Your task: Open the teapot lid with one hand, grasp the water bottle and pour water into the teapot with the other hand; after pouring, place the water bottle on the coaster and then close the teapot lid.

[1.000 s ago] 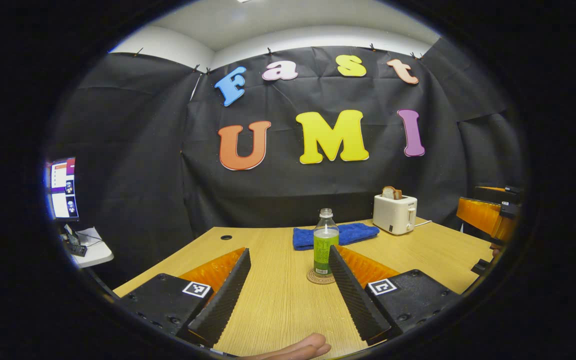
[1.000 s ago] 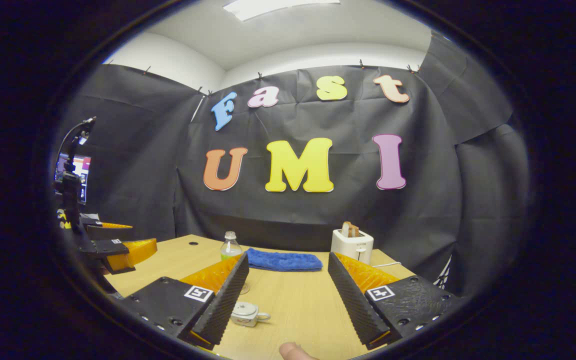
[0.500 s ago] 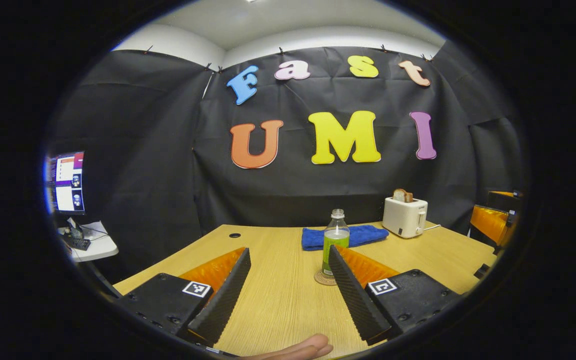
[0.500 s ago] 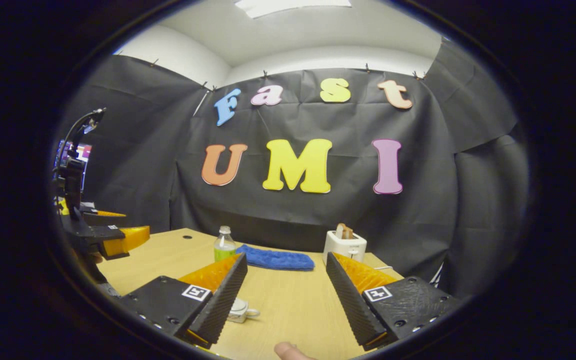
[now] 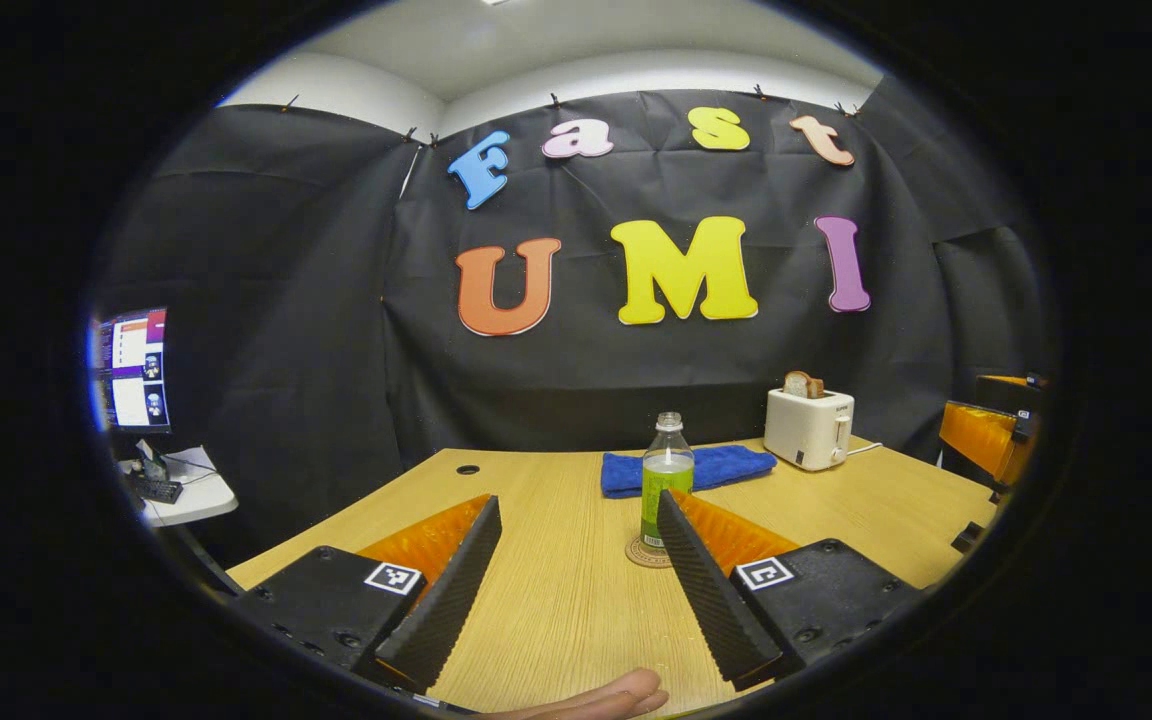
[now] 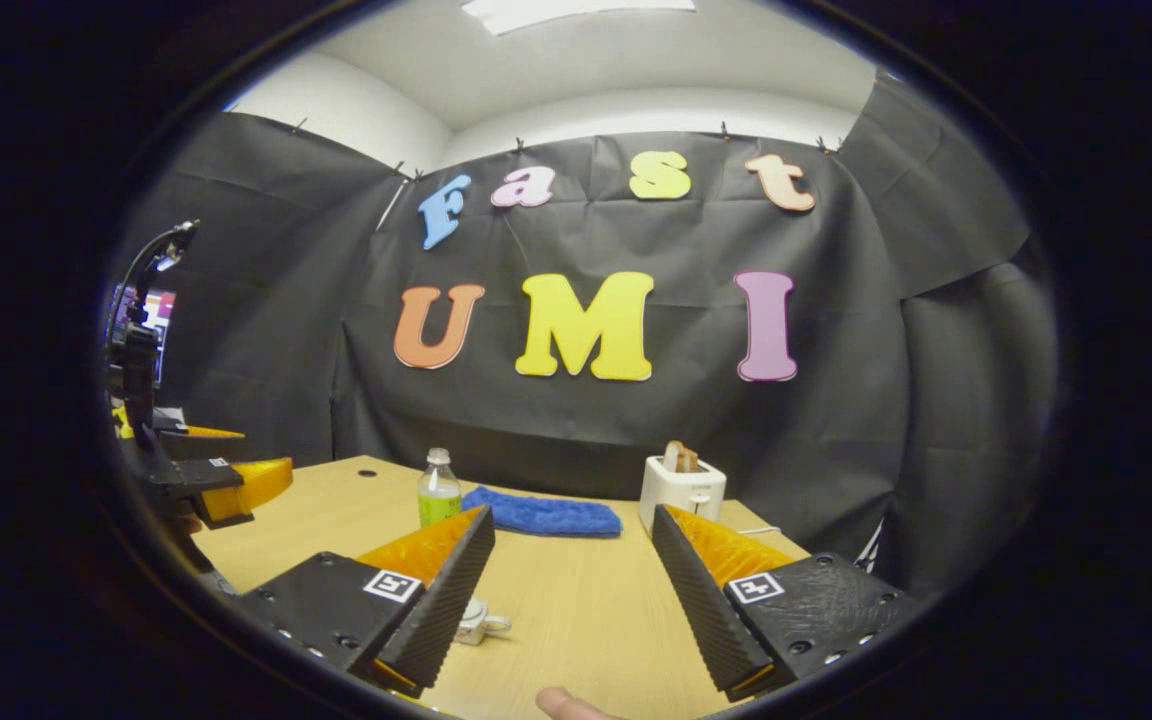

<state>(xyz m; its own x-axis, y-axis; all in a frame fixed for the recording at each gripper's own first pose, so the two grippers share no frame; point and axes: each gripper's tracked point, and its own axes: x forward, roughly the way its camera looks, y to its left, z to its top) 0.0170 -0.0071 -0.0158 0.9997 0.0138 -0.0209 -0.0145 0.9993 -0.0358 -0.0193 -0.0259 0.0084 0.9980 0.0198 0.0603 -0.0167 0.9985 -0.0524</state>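
Standing upright on the coaster (image 5: pixel 644 553), the bottle (image 5: pixel 666 480) was mid-bench (image 5: pixel 556 600), before a blue towel (image 5: pixel 686 468) and toaster (image 5: pixel 808 428). The teapot (image 6: pixel 476 622) sat by the right gripper (image 6: pixel 568 590). Both it and the left gripper (image 5: pixel 576 580) held jaws apart, empty.

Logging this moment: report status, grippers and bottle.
Left gripper and right gripper: jaws open, empty. Water bottle upright on coaster. Teapot beside right gripper. Nothing in the way.
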